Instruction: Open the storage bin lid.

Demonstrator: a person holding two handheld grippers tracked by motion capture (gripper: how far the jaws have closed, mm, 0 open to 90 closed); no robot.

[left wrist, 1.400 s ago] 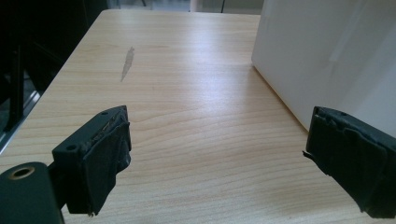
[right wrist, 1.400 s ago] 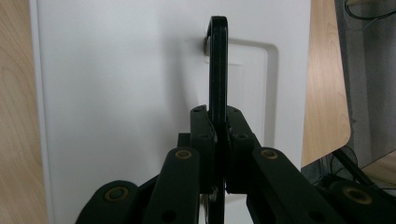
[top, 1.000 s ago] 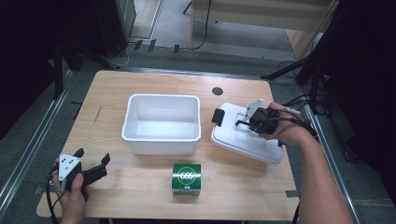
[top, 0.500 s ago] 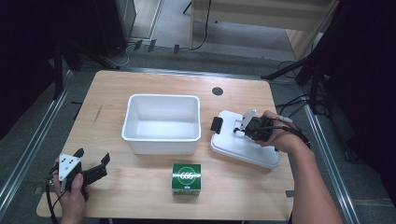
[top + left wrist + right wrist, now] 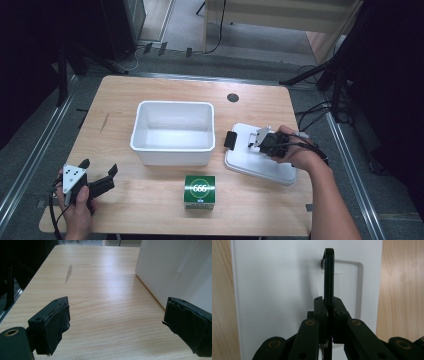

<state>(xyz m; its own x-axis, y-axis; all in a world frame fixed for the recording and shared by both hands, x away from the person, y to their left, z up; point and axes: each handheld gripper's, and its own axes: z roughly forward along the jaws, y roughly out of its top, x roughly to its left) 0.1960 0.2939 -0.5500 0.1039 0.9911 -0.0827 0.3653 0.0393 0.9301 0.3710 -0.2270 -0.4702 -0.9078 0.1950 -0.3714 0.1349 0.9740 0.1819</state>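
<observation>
A white lid [image 5: 260, 167] lies flat on the wooden table [image 5: 150, 210], right of a white bin [image 5: 172, 156]. My right gripper [image 5: 252, 142] hovers low over the lid, shut on a thin flat black piece [image 5: 230, 140] that sticks out leftward past the lid's edge. In the right gripper view that black piece [image 5: 328, 277] stands edge-on, clamped by the right gripper [image 5: 328, 305], above the lid [image 5: 282, 290] and its shallow rectangular recess. My left gripper [image 5: 98, 166] rests at the table's front left, open and holding nothing. The left gripper [image 5: 115, 322] has bare wood between its jaws.
A green box [image 5: 200, 190] marked 666 sits in front of the bin. The bin's white wall [image 5: 175, 270] rises close on the right in the left gripper view. A dark round spot [image 5: 232, 97] marks the table behind the bin. Floor and cables surround the table.
My right gripper has sunk toward the lid with the black piece still clamped, shifting nearer in the high view. The left hand has stayed put.
</observation>
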